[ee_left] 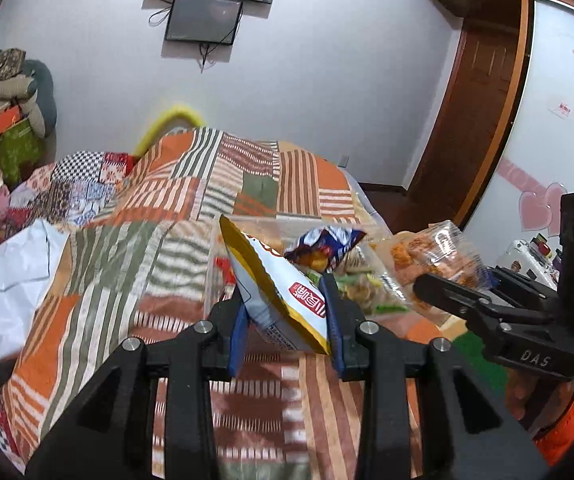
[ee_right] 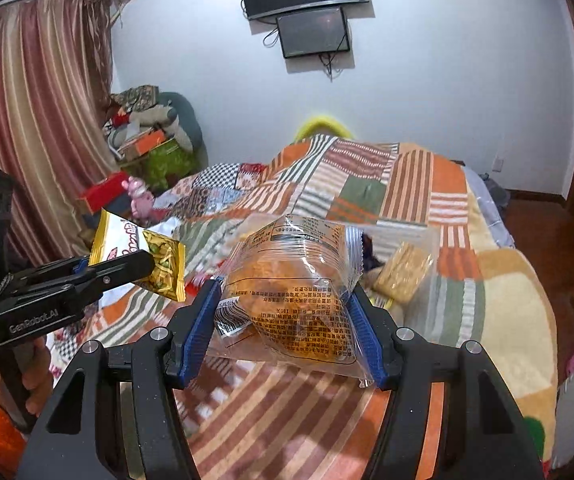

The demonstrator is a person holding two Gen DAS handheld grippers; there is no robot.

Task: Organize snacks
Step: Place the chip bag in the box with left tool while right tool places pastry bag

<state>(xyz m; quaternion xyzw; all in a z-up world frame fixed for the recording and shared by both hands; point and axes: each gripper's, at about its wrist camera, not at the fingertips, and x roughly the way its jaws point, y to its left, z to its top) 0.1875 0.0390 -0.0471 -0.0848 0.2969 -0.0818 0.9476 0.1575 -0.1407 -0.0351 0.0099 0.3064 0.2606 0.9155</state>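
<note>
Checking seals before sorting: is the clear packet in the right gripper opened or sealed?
Looks sealed: the clear packet is puffed full, its crimped edge intact, clamped in the right gripper.

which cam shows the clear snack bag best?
Right wrist. The clear bag fills the centre there, clamped between the right claw pads, printed label and orange contents legible. The left wrist view catches it only at the right edge, small and partly behind the claw's finger.
</note>
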